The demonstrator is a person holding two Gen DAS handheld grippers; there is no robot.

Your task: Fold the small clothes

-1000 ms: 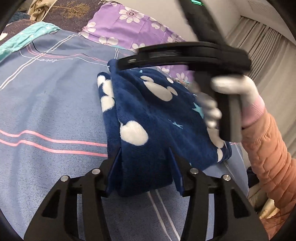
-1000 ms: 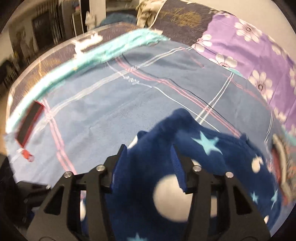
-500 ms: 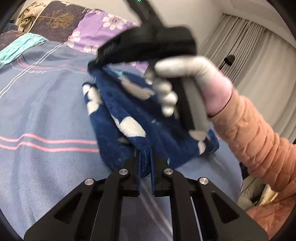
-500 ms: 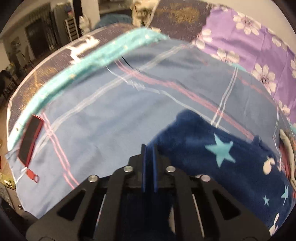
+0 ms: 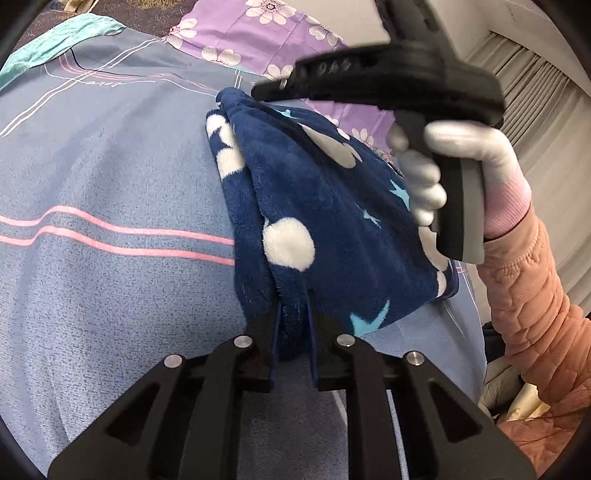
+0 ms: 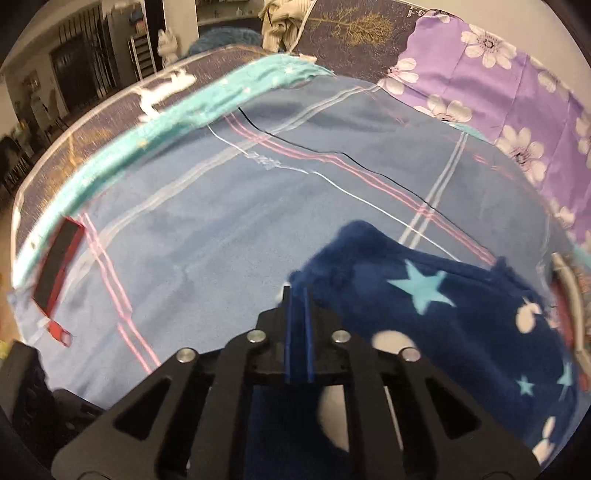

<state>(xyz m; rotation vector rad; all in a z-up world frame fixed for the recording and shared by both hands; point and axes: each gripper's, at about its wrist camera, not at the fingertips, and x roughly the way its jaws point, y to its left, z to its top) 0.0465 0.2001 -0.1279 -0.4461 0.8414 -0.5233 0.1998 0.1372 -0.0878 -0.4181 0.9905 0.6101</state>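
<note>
- Navy fleece garment [image 5: 314, 206], with white dots and pale blue stars, lies bunched on the bed [image 5: 110, 192], toward the bed's right edge as seen from the left wrist view; a purple floral cover [image 5: 266, 33] is just beyond it.
- Bed is covered by a blue sheet with pink and white stripes; a teal band [image 6: 155, 125] runs along its far edge in the right wrist view.
- Left hand-held gripper [image 5: 293, 332]: fingers nearly together, clamped on the near folded edge of the garment; cloth is pinched between the blue pads.
- Right hand-held gripper [image 6: 298, 328]: fingers drawn close on a navy fold at the garment's left edge; fleece fills the narrow gap and spreads off to the right and under the gripper.
- In the left wrist view, the right hand-held gripper's black body is above the garment's far end, held by a white-gloved hand [image 5: 443, 177] in a peach quilted sleeve [image 5: 528, 314].
- Dark phone in a red case [image 6: 57, 266] lies at the bed's left edge, well apart from the garment.
</note>
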